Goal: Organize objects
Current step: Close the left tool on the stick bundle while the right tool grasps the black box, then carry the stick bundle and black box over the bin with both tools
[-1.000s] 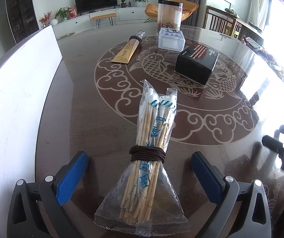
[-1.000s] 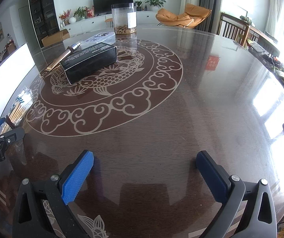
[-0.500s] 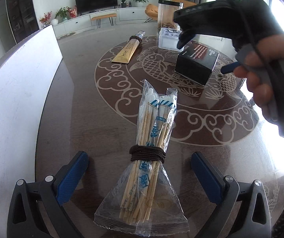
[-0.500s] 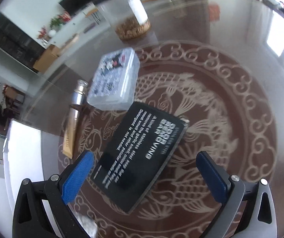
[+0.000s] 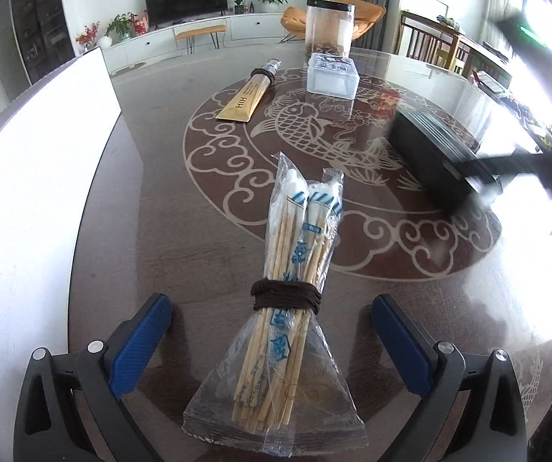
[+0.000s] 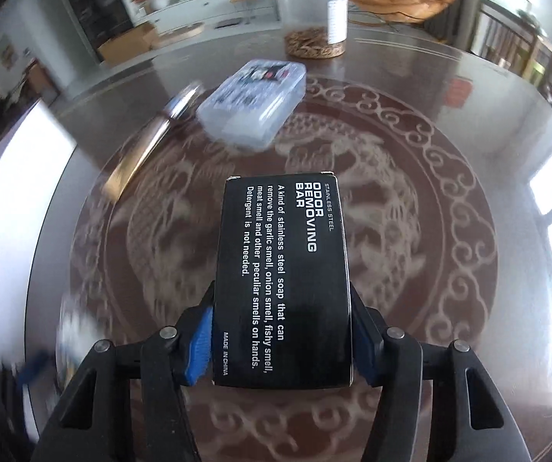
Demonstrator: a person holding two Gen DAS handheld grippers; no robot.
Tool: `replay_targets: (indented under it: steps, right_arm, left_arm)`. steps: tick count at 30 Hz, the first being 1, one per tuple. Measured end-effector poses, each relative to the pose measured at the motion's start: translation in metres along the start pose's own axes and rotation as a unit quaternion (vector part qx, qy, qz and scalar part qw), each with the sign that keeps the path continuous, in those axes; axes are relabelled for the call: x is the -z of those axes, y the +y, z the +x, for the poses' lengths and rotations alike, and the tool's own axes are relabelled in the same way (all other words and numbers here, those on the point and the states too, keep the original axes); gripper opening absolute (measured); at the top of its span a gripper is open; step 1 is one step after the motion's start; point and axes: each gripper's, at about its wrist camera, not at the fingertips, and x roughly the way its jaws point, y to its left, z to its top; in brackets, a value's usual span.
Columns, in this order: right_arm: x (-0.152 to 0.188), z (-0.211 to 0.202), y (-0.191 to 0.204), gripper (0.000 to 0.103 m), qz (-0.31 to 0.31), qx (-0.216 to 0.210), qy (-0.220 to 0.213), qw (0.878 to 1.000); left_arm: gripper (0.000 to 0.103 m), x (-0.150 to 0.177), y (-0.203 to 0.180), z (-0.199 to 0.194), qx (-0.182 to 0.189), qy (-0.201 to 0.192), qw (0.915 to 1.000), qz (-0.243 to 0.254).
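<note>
My right gripper [image 6: 281,342] is shut on a black odor-removing-bar box [image 6: 283,269], held by its near end above the round table; the box also shows blurred at the right of the left wrist view [image 5: 426,150]. My left gripper [image 5: 272,342] is open, its fingers on either side of a bagged bundle of bamboo skewers [image 5: 295,277] tied with a brown band, lying on the table. Farther back lie a gold tube [image 5: 247,96], a clear plastic case [image 5: 331,75] and a clear jar [image 5: 329,27].
A white board [image 5: 33,177] stands along the table's left edge. The case [image 6: 254,102] and jar [image 6: 312,19] sit beyond the held box. The right hand and gripper body [image 5: 537,154] cross the right of the left wrist view.
My right gripper swung over to the black box, closed on it and lifted it. The left gripper and skewer bundle have not moved.
</note>
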Motion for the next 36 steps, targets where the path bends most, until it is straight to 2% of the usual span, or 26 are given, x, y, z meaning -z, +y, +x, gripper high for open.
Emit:
replay_targets:
  steps: [4, 7, 9, 11, 12, 13, 14, 16, 19, 23, 26, 28, 31, 34, 36]
  right_arm:
    - [0.067, -0.033, -0.016, 0.059, -0.036, -0.014, 0.002, 0.999]
    - [0.091, -0.044, -0.024, 0.061, -0.035, -0.007, 0.002, 0.999]
    - [0.094, -0.042, -0.026, 0.075, -0.038, -0.003, 0.009, 0.999]
    - [0.094, -0.042, -0.024, 0.077, -0.039, -0.001, 0.007, 0.999]
    - [0.088, -0.040, -0.023, 0.076, -0.038, -0.003, 0.003, 0.999]
    - [0.085, -0.041, -0.023, 0.072, -0.034, -0.008, -0.005, 0.999]
    - [0.084, -0.043, -0.025, 0.059, -0.031, -0.006, -0.007, 0.999]
    - [0.084, -0.046, -0.028, 0.059, -0.024, 0.000, -0.007, 1.000]
    - [0.090, -0.057, -0.027, 0.059, -0.021, -0.015, -0.013, 1.000]
    - [0.095, -0.090, -0.014, 0.059, -0.024, -0.040, -0.035, 0.998]
    - [0.085, -0.124, 0.016, 0.059, -0.045, -0.072, -0.062, 0.994]
    - [0.074, -0.149, 0.051, 0.059, -0.070, -0.107, -0.082, 0.988]
    - [0.058, -0.177, 0.119, 0.059, -0.116, -0.166, -0.106, 0.974]
    - [0.044, -0.185, 0.193, 0.059, -0.161, -0.226, -0.108, 0.955]
    - [0.042, -0.182, 0.237, 0.059, -0.189, -0.241, -0.104, 0.946]
  left_arm:
    - [0.103, 0.004, -0.001, -0.004, 0.009, 0.019, 0.9996, 0.017]
    - [0.103, -0.001, -0.001, -0.002, 0.015, 0.043, 0.9986, 0.028]
    - [0.103, -0.006, -0.003, 0.000, 0.020, 0.051, 0.9975, 0.045]
    - [0.077, -0.004, -0.005, -0.005, 0.029, 0.027, 0.9975, 0.059]
    - [0.050, -0.004, -0.004, -0.010, 0.030, 0.014, 0.9979, 0.056]
    - [0.029, -0.005, -0.004, -0.012, 0.032, 0.010, 0.9979, 0.056]
    - [0.029, -0.004, -0.003, -0.014, 0.041, 0.006, 0.9977, 0.053]
    - [0.029, 0.001, 0.002, -0.020, 0.059, -0.011, 0.9975, 0.038]
    - [0.029, 0.009, 0.007, -0.042, 0.092, -0.043, 0.9948, 0.009]
    - [0.029, 0.011, 0.023, -0.096, 0.156, -0.089, 0.9830, -0.041]
    - [0.029, 0.007, 0.049, -0.150, 0.172, -0.130, 0.9743, -0.065]
    - [0.029, 0.009, 0.079, -0.188, 0.150, -0.164, 0.9720, -0.077]
    - [0.029, 0.014, 0.125, -0.219, 0.094, -0.183, 0.9742, -0.093]
    - [0.029, 0.024, 0.180, -0.228, 0.018, -0.172, 0.9769, -0.125]
    - [0.029, 0.038, 0.216, -0.225, -0.021, -0.143, 0.9765, -0.160]
